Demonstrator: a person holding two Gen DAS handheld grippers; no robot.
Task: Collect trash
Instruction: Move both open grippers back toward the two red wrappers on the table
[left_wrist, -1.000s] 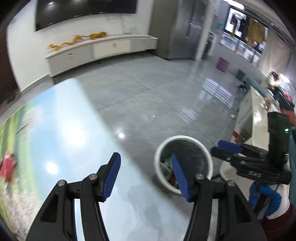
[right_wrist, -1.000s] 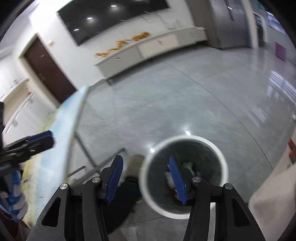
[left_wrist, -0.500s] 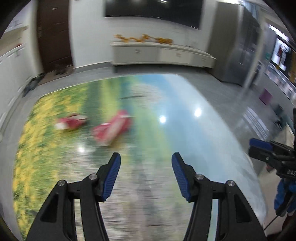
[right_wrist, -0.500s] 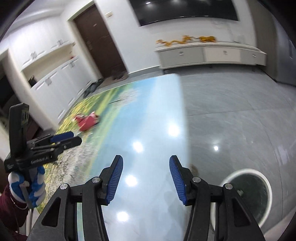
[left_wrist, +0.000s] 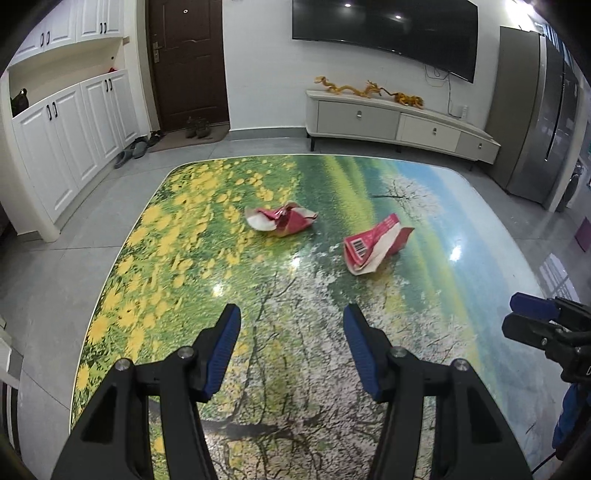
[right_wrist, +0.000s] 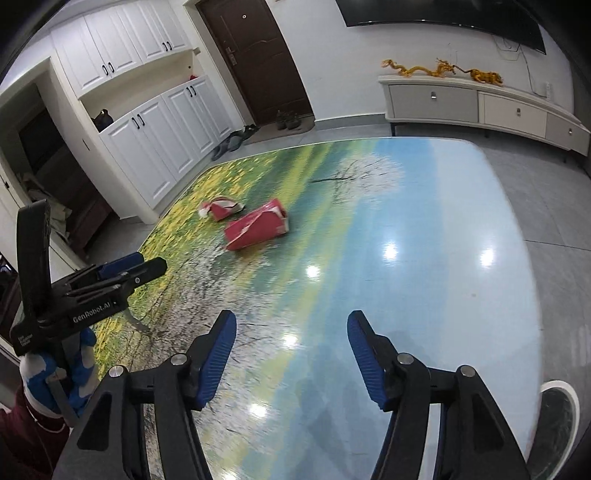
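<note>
Two crumpled red-and-white wrappers lie on the table with the landscape print (left_wrist: 280, 369). The left wrapper (left_wrist: 282, 222) is flattened; the right wrapper (left_wrist: 375, 246) shows a barcode. Both also show in the right wrist view, the nearer one (right_wrist: 256, 229) and the farther one (right_wrist: 221, 207). My left gripper (left_wrist: 291, 350) is open and empty, above the table's near part, well short of the wrappers. My right gripper (right_wrist: 290, 356) is open and empty over the table's right side. The trash bin (right_wrist: 557, 417) stands on the floor at the lower right.
White cabinets (left_wrist: 70, 133) and a dark door (left_wrist: 186, 62) stand at the back left. A low TV console (left_wrist: 399, 122) runs along the far wall. A grey fridge (left_wrist: 539, 129) stands at the right. Grey floor tiles surround the table.
Both grippers have swung left from over the trash bin on the floor to over the table. The two wrappers have come into view. Both grippers stay open and empty.
</note>
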